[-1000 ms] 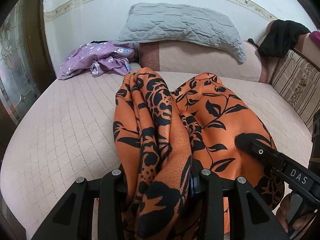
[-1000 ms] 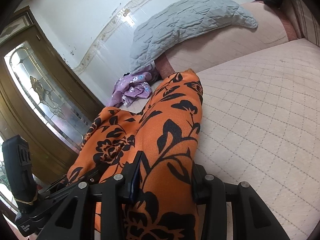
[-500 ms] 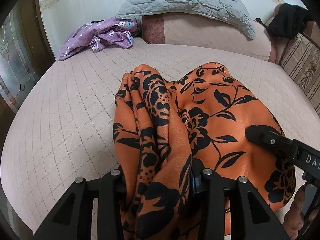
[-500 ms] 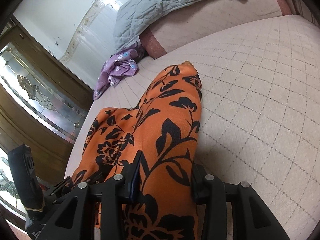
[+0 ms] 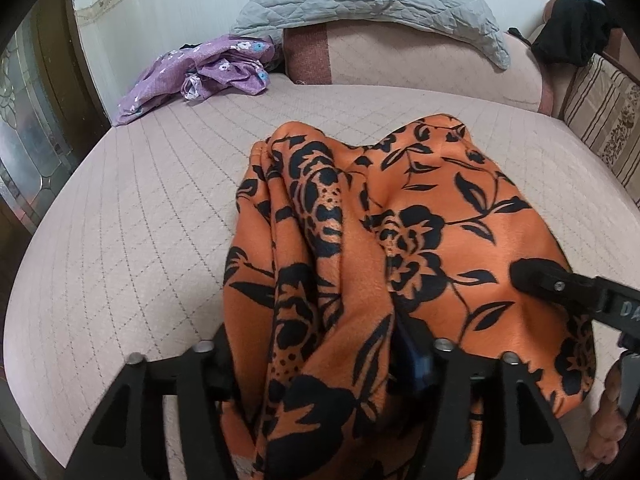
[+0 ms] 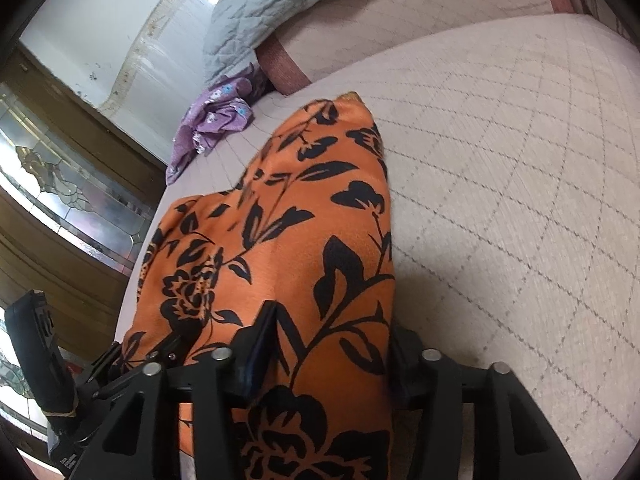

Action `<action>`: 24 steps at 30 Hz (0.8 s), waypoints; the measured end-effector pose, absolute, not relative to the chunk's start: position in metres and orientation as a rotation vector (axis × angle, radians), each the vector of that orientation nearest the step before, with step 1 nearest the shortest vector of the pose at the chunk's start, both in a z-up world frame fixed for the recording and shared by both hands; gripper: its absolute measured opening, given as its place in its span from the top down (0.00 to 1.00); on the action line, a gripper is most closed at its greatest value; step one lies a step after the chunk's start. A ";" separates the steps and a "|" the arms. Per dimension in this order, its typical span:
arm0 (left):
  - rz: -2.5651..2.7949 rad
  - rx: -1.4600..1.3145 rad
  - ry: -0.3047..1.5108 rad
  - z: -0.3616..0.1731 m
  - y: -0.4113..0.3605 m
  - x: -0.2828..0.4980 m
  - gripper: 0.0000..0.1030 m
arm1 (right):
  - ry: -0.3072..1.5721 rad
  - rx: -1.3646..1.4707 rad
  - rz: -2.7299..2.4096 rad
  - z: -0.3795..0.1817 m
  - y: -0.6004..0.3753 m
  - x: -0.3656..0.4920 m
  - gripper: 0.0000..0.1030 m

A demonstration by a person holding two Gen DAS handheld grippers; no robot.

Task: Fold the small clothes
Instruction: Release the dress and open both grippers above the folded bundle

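Across the lower middle of both wrist views, the orange floral garment [image 5: 400, 232] drapes from the two tongs down onto the quilted bed [image 5: 140, 220], its far end resting on the mattress toward the centre of the frame. The cloth looks thin, light and limp, with a slightly slick sheen, so it will likely sag and slide unless taken by a bunched edge or corner rather than a flat single layer. The left tongs [image 5: 320, 364] are closed on a thick gathered fold of it, several layers pinched between the fingers. The right tongs [image 6: 332, 344] are likewise clamped on a flatter stretch of the same garment, which runs up and away from them. A purple floral garment [image 5: 200, 72] lies crumpled at the upper left, well apart, below a grey quilted pillow [image 5: 372, 4].
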State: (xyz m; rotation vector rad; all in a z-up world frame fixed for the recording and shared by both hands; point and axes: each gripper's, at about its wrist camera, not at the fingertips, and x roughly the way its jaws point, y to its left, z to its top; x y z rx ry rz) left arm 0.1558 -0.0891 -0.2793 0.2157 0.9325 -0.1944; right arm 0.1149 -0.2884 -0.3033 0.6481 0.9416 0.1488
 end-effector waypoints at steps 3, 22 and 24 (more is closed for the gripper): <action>-0.177 0.200 0.948 -0.280 -0.082 0.159 0.21 | 0.959 0.637 0.140 -0.303 -0.288 0.116 0.38; -0.115 0.155 1.012 -0.272 -0.055 0.172 0.19 | 0.796 0.529 0.145 -0.253 -0.271 0.130 0.55; -0.110 0.149 1.014 -0.275 -0.054 0.174 0.15 | 0.900 0.497 0.109 -0.275 -0.265 0.141 0.56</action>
